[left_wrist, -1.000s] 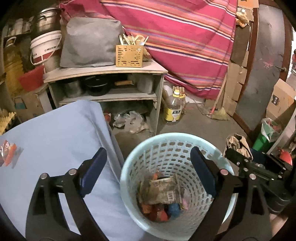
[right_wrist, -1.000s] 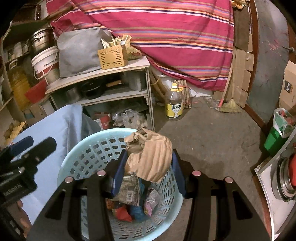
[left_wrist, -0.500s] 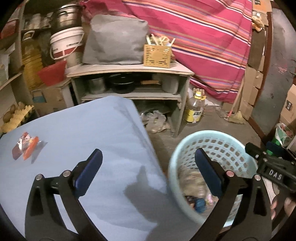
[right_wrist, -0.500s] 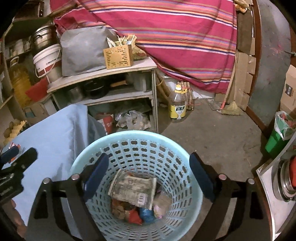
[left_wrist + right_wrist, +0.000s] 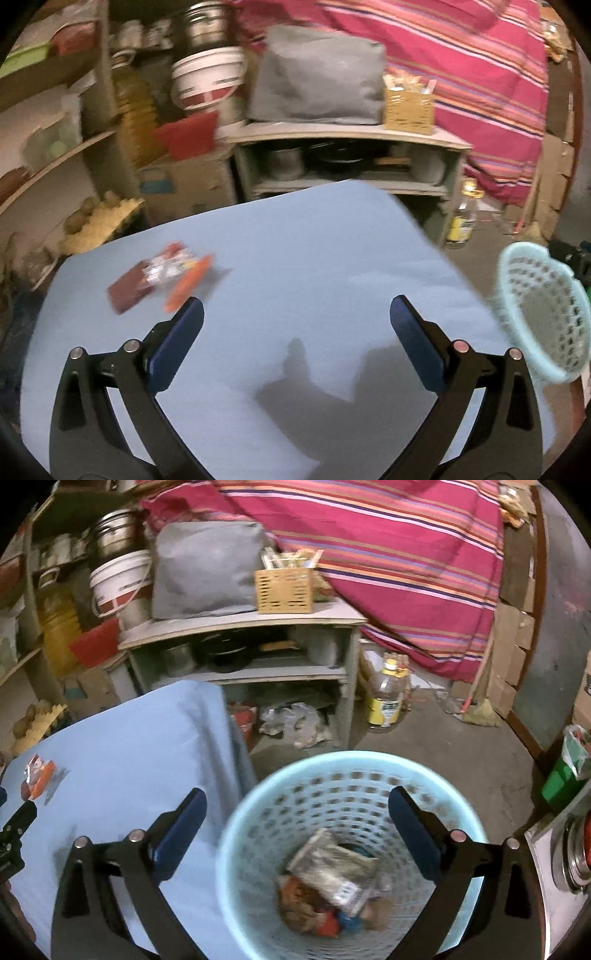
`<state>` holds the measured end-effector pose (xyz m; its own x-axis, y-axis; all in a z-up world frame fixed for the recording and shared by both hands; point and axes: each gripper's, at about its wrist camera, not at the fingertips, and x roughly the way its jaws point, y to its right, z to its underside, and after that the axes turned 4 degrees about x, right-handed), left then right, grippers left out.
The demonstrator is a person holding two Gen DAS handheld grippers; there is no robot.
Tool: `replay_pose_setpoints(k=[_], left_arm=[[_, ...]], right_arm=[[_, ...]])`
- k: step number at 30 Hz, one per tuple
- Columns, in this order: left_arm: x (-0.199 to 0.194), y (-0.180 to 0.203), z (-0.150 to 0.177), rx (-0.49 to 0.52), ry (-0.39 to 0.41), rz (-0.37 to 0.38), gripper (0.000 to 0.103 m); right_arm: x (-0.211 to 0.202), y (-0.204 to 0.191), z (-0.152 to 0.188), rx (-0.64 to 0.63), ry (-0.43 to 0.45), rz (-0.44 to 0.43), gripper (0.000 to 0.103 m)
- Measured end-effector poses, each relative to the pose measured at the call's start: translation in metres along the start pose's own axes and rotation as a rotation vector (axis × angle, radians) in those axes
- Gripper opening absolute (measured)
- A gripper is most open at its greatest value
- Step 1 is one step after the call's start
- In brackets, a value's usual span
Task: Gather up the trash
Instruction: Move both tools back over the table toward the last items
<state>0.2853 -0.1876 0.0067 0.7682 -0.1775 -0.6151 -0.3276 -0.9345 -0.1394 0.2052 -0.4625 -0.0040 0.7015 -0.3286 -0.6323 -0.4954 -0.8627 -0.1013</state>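
Change since a second ago: the left gripper (image 5: 295,321) had been swung away from the basket and out over the table, while the brown paper wad once pinched in the right gripper (image 5: 295,812) had been let go.
Striped cloth (image 5: 388,554): hung across the back of the room, red with thin bands.
Table (image 5: 314,258): covered in pale blue, filling most of the left wrist view – a gripper shadow was cast on it.
Shelf unit (image 5: 240,624): stood behind the table, with a grey bag (image 5: 207,572) and a slotted tan box (image 5: 284,590) on top.
Basket (image 5: 347,771): pale blue, perforated, set on the floor just beside the table's edge; seen at the far right of the left wrist view.
Trash in basket (image 5: 332,878): a crumpled printed wrapper lay over red and blue scraps at the bottom.
Right gripper: held above the basket, its jaws opening, nearly full spread, nothing between them.
Left gripper: spread wide, nothing held, over bare cloth.
Remaining wrappers (image 5: 162,277): a blurred red, white and orange cluster was left on the table – just beyond the left fingertip (image 5: 192,314).
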Motion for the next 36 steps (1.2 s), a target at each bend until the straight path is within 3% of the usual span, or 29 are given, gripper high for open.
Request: replay_pose_setpoints(k=[6,10,13,17,21,27,31,36], left_arm=[[0.014,-0.089,0.017,-0.11,-0.026,-0.075,0.098],[0.019,-0.137,0.019,-0.191,-0.05,-0.087,0.098],[0.018,-0.17,0.021,-0.206,-0.053,-0.105,0.098],[0.019,-0.211,0.026,-0.209,-0.053,-0.188,0.098],[0.025,-0.254,0.029,-0.265,-0.057,-0.192,0.098],[0.04,-0.285,0.029,-0.25,-0.083,-0.207,0.098],[0.046,-0.292,0.03,-0.203,-0.08,-0.231,0.098],[0.055,-0.304,0.036,-0.222,-0.097,-0.229,0.098]], right_arm=[[0.009,-0.07,0.01,-0.056,-0.003,-0.076,0.097],[0.014,-0.116,0.019,-0.102,-0.007,-0.111,0.097],[0.016,-0.152,0.024,-0.136,-0.017,-0.159,0.097],[0.017,-0.201,0.032,-0.184,-0.031,-0.21,0.097],[0.013,-0.251,0.043,-0.27,-0.03,-0.247,0.097],[0.019,-0.31,0.054,-0.338,-0.075,-0.307,0.099],[0.024,-0.342,0.057,-0.393,-0.074,-0.304,0.099],[0.032,-0.384,0.056,-0.5,-0.079,-0.294,0.099]])
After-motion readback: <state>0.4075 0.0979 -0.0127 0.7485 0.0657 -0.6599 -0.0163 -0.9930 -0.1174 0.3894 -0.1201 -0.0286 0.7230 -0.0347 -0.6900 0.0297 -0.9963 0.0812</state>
